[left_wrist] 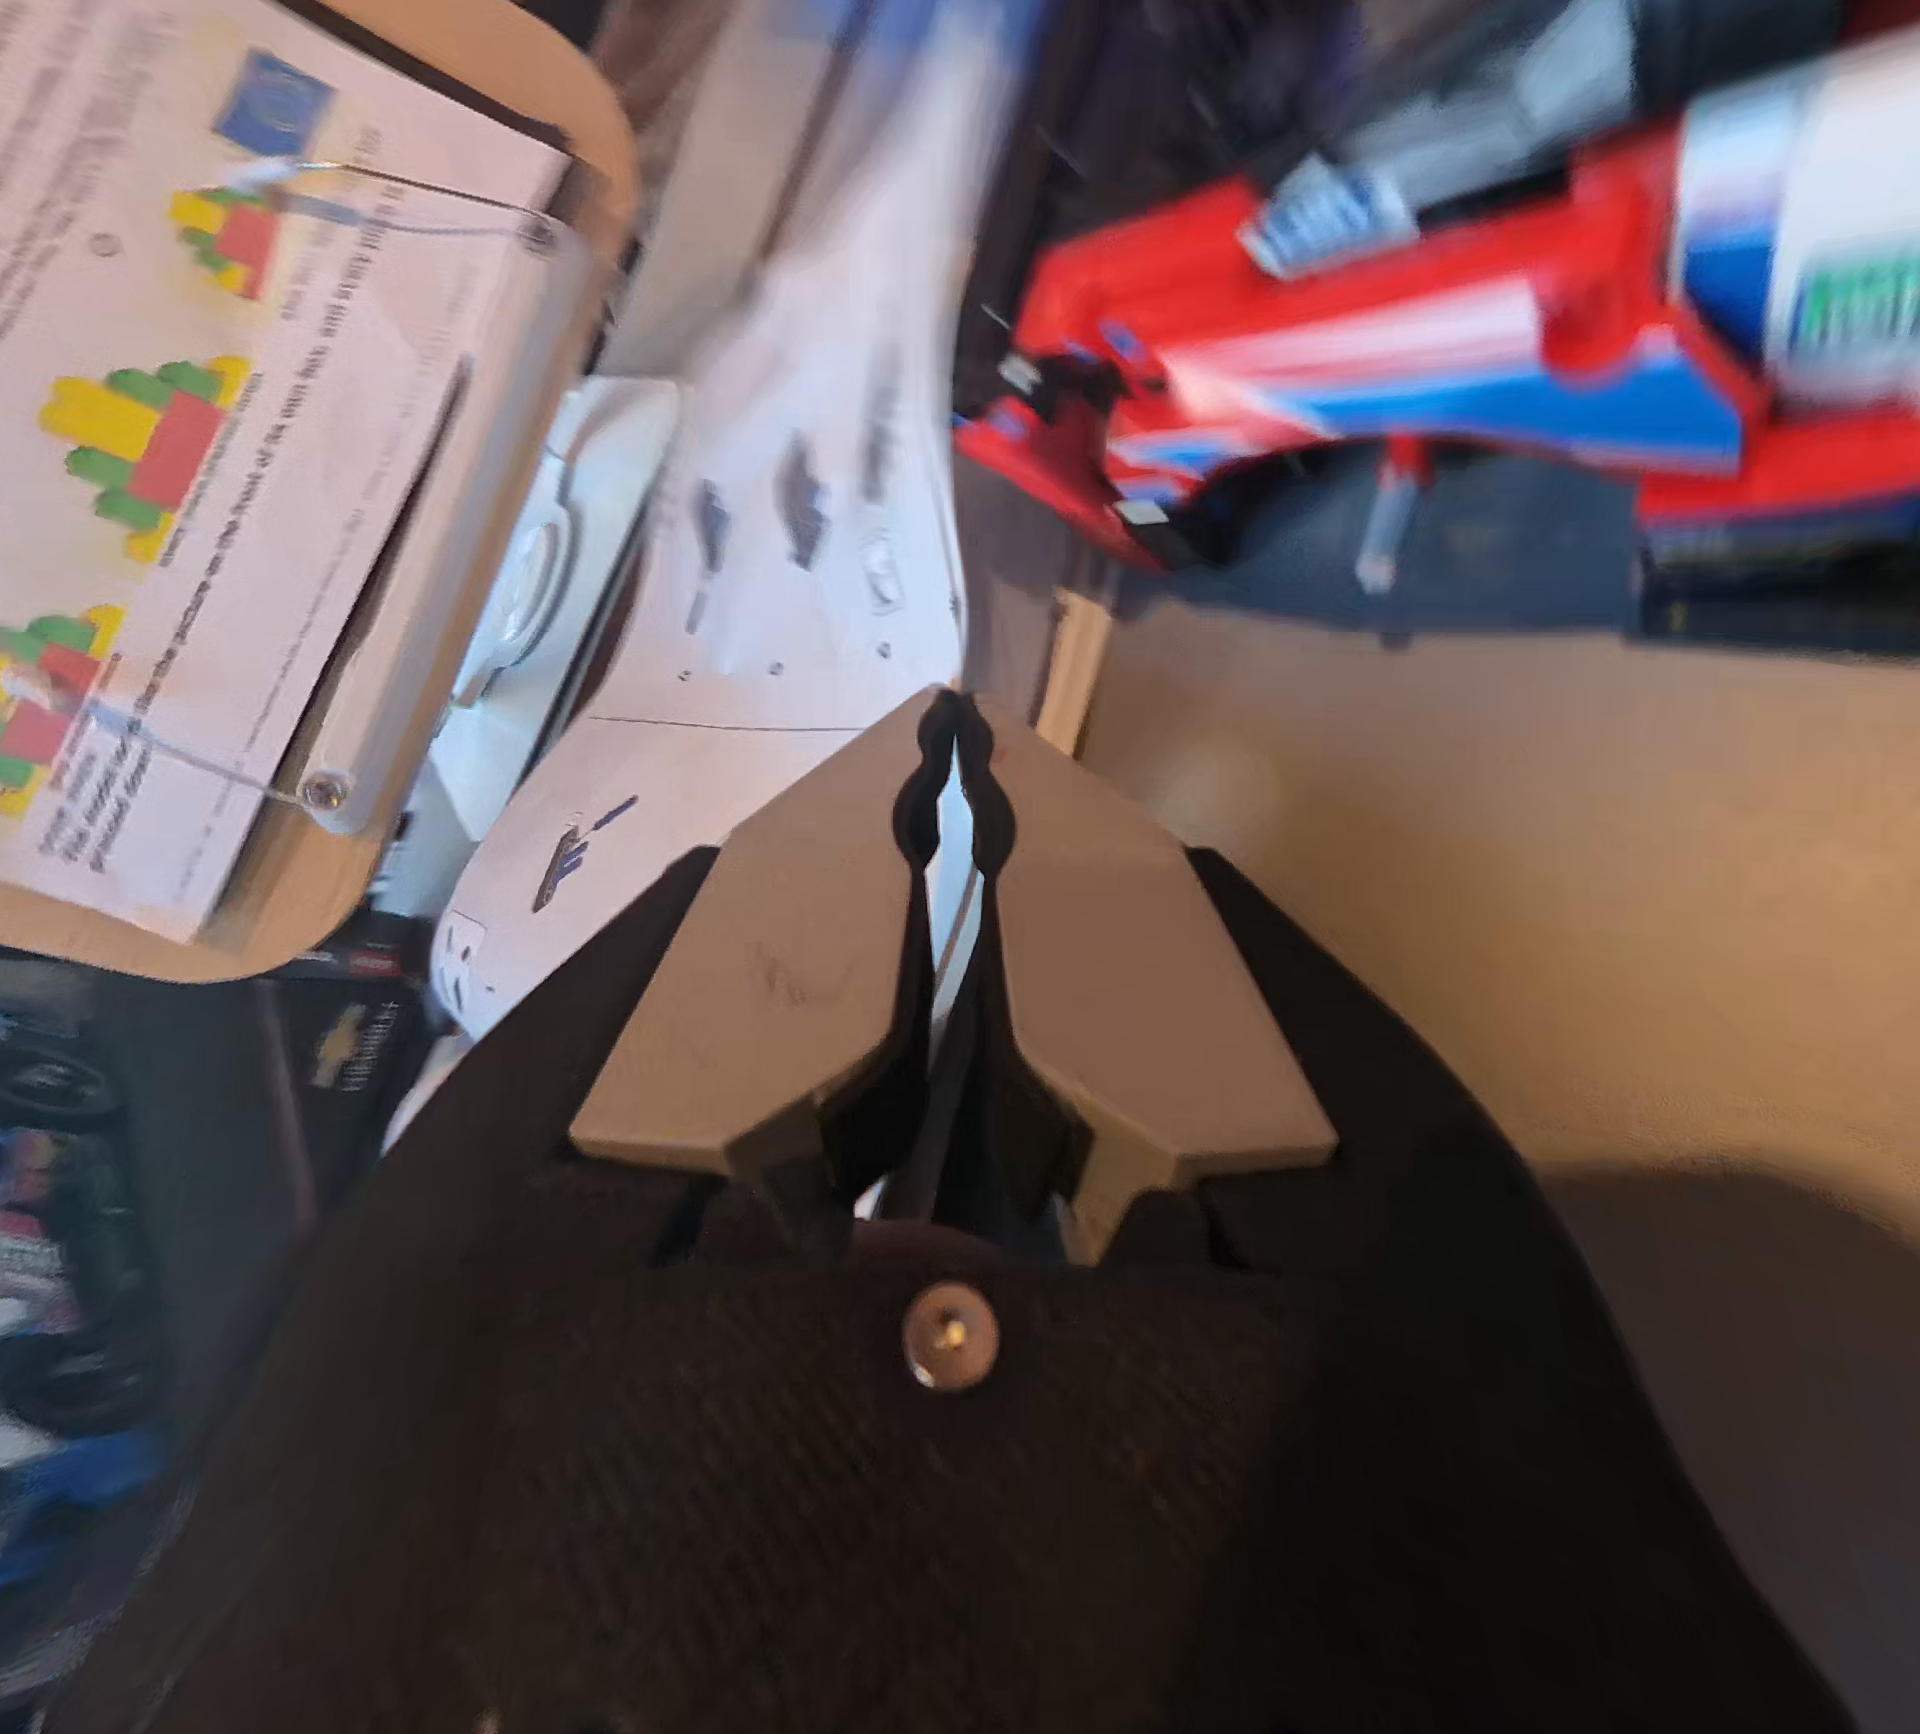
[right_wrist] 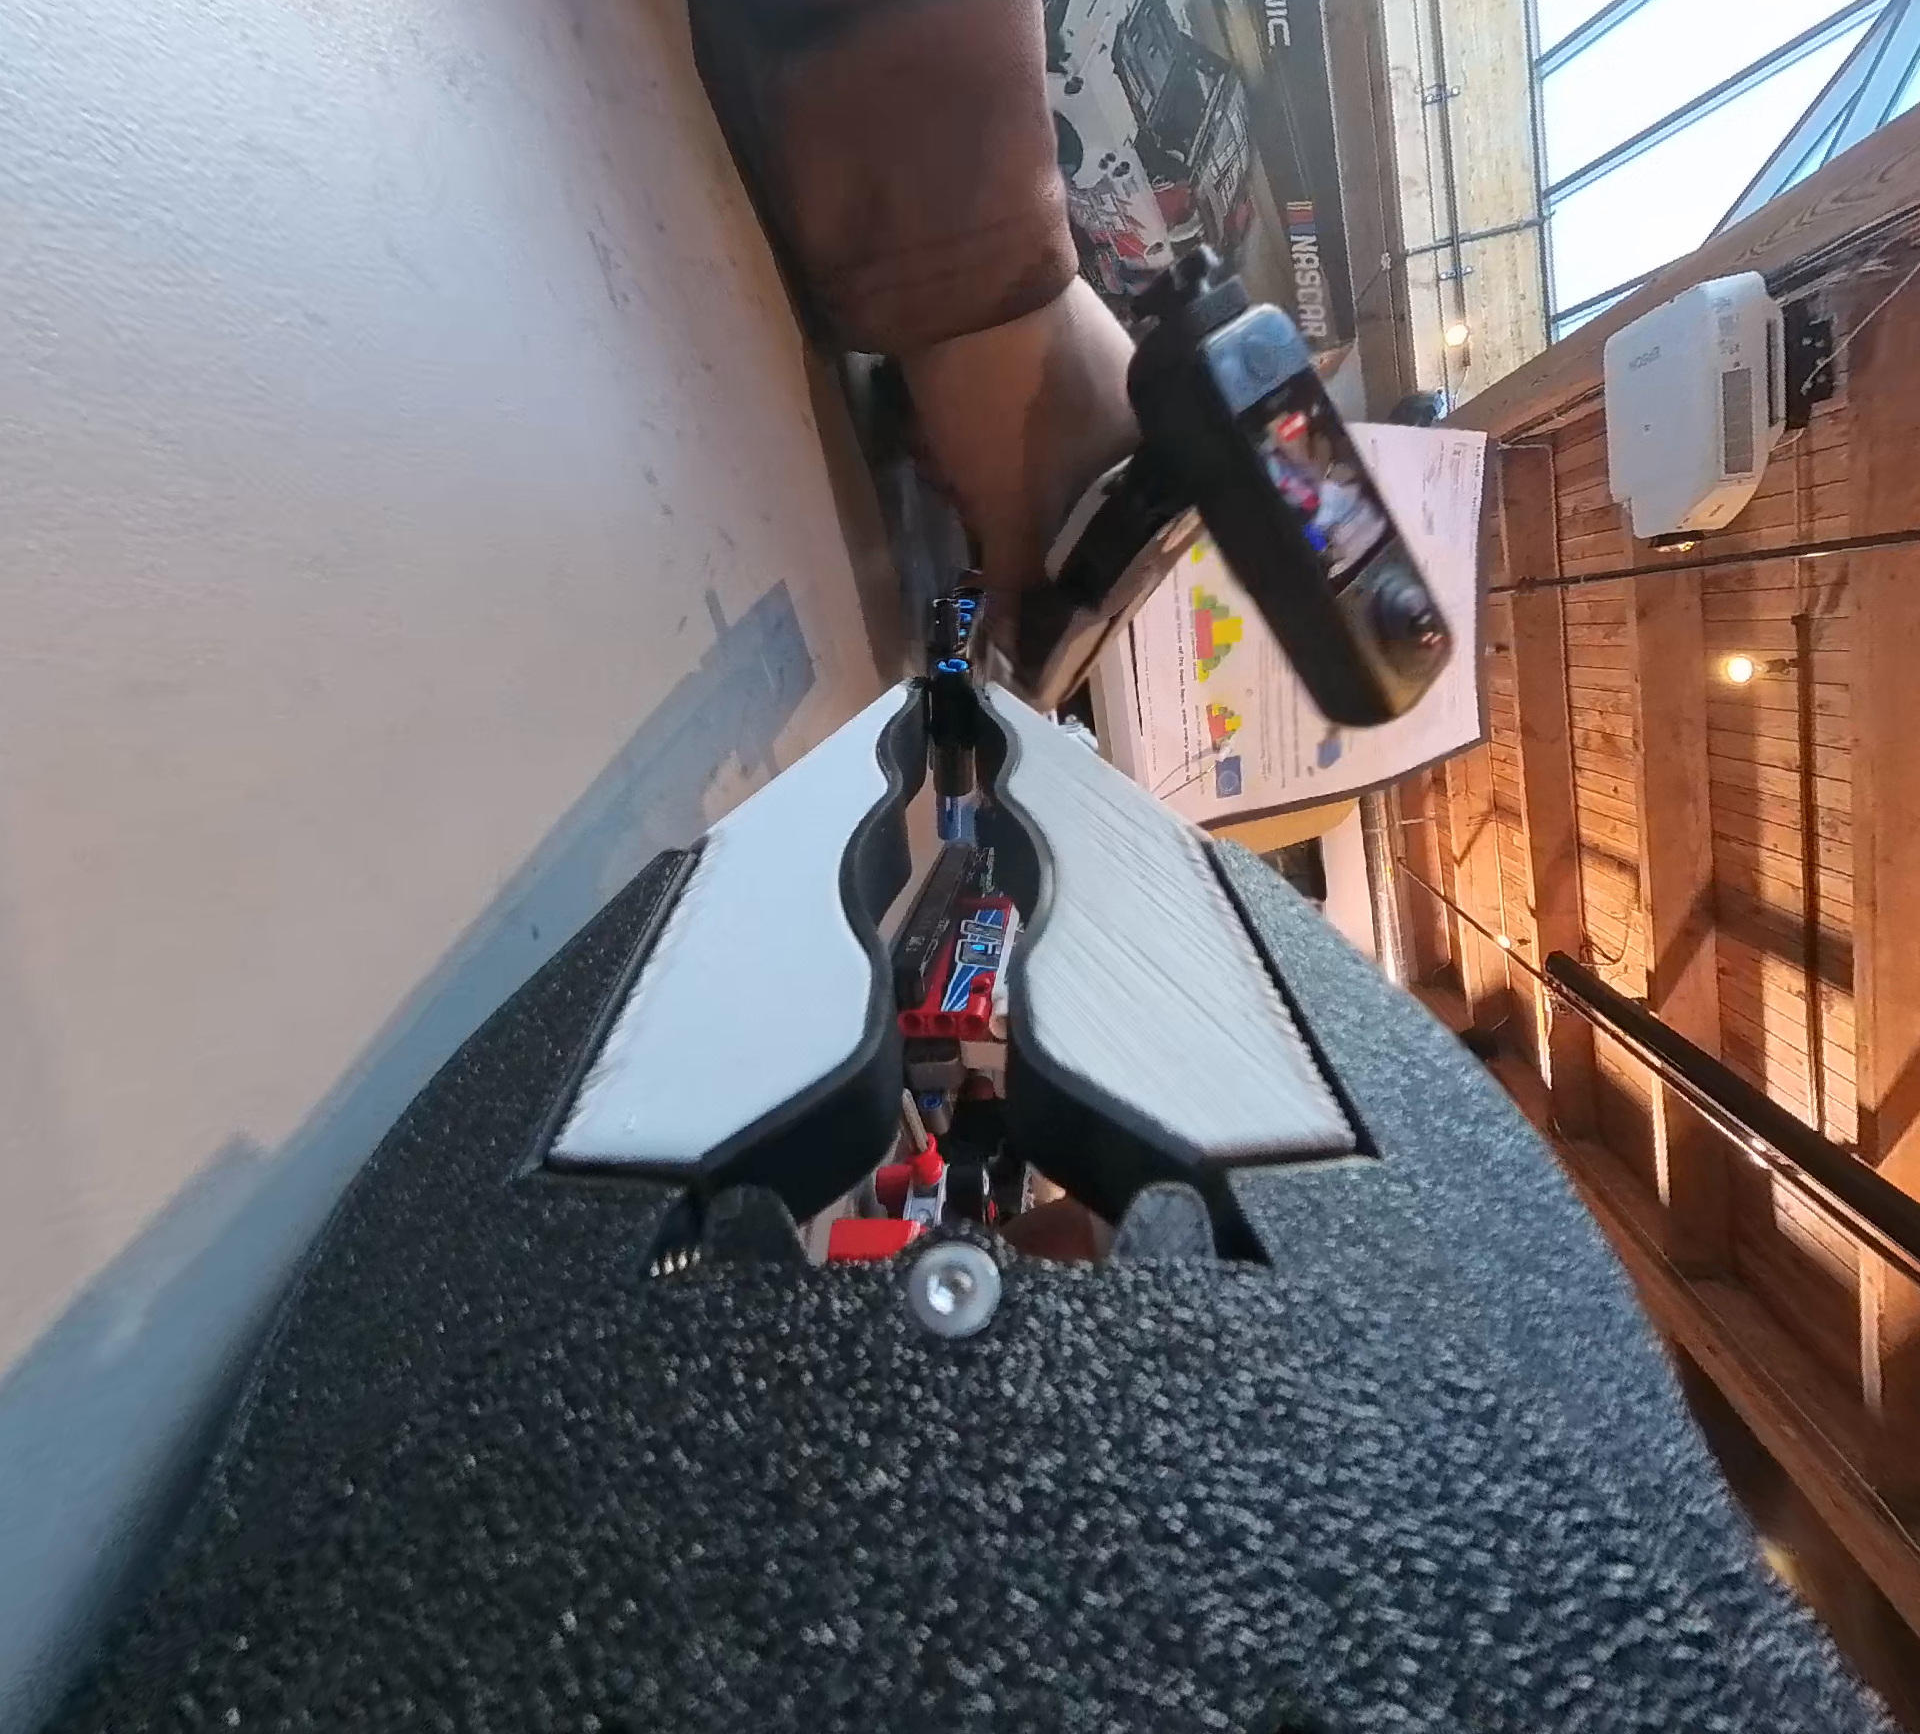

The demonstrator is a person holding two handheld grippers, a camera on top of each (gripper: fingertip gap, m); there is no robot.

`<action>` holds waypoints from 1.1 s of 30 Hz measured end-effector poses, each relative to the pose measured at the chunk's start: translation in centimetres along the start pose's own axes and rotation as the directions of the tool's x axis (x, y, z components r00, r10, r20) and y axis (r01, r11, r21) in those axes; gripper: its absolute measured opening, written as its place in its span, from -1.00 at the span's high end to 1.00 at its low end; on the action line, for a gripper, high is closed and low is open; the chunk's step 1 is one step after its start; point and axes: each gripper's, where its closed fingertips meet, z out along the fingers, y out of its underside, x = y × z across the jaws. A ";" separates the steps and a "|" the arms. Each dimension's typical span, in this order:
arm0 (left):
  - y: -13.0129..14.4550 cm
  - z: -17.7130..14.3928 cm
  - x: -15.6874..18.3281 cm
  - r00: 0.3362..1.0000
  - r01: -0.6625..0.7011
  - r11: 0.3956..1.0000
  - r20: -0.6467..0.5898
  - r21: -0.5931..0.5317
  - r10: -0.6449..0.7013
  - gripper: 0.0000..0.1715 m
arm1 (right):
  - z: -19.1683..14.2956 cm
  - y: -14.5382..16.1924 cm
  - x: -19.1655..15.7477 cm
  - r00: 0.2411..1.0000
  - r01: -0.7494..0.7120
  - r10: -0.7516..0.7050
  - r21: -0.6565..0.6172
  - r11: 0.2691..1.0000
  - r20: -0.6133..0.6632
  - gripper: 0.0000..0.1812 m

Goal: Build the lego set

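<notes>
Grip confirmed on right tool: a small black-and-blue lego piece is pinched at the fingertips, clear of the bench. Left tool is closed, nothing seen between the jaws. The red-white-blue car model is seen beyond it on the bench, instruction pages alongside. Step is judged as part-fitting; alignment of piece to model is needed next, with the left tool likely required for bracing.
</notes>
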 end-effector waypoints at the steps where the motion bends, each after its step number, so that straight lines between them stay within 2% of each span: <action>1: -0.6 -0.4 -0.6 0.998 0.070 0.997 -0.004 0.039 -0.070 1.00 | 0.0 0.0 0.0 1.000 0.010 -0.010 0.002 1.000 0.000 0.91; 3: -1.4 -1.4 -2.1 0.967 0.256 0.960 -0.026 0.116 -0.254 1.00 | -0.1 -0.2 0.1 0.999 0.052 -0.052 0.005 0.999 -0.013 0.91; 6: -0.8 -3.4 -3.9 0.861 0.508 0.845 -0.078 0.168 -0.502 1.00 | -0.5 -0.7 0.8 0.994 0.103 -0.102 0.020 0.994 -0.049 0.91; 9: 1.5 -5.9 -5.9 0.793 0.600 0.776 -0.022 0.195 -0.609 1.00 | -1.2 -1.4 1.8 0.985 0.150 -0.147 0.035 0.988 -0.092 0.91; 12: 4.0 -9.1 -7.5 0.697 0.697 0.682 0.014 0.219 -0.717 1.00 | -1.8 -2.0 1.7 0.979 0.185 -0.180 0.050 0.981 -0.092 0.91; 16: 7.7 -13.3 -8.0 0.516 0.834 0.506 0.014 0.221 -0.857 1.00 | -2.4 -2.9 1.3 0.968 0.239 -0.233 0.059 0.969 -0.094 0.91; 18: 9.0 -15.4 -7.5 0.447 0.874 0.436 -0.006 0.215 -0.894 0.96 | -2.5 -3.5 1.2 0.958 0.278 -0.272 0.054 0.959 -0.096 0.91; 20: 10.4 -17.5 -7.3 0.429 0.881 0.420 0.010 0.218 -0.903 0.96 | -2.5 -3.9 0.9 0.951 0.299 -0.295 0.046 0.953 -0.090 0.91; 24: 12.8 -21.4 -6.9 0.431 0.873 0.433 0.059 0.226 -0.900 0.96 | -2.4 -4.4 0.6 0.945 0.318 -0.313 0.044 0.947 -0.090 0.91; 27: 13.1 -22.8 -5.5 0.446 0.879 0.441 0.012 0.180 -0.895 0.95 | -2.1 -3.4 0.8 0.955 0.288 -0.286 0.003 0.958 -0.079 0.91; 30: 11.6 -23.7 -3.1 0.465 0.883 0.450 -0.117 0.132 -0.878 0.93 | -2.0 -2.6 1.4 0.951 0.293 -0.296 -0.040 0.955 -0.093 0.91; 32: 9.3 -23.9 1.2 0.456 0.876 0.483 -0.302 -0.015 -0.837 0.81 | -2.1 -3.0 1.8 0.939 0.320 -0.323 -0.046 0.946 -0.115 0.91; 33: 8.1 -24.1 3.7 0.420 0.861 0.497 -0.401 -0.106 -0.814 0.69 | -2.2 -3.5 1.8 0.932 0.338 -0.339 -0.036 0.941 -0.129 0.91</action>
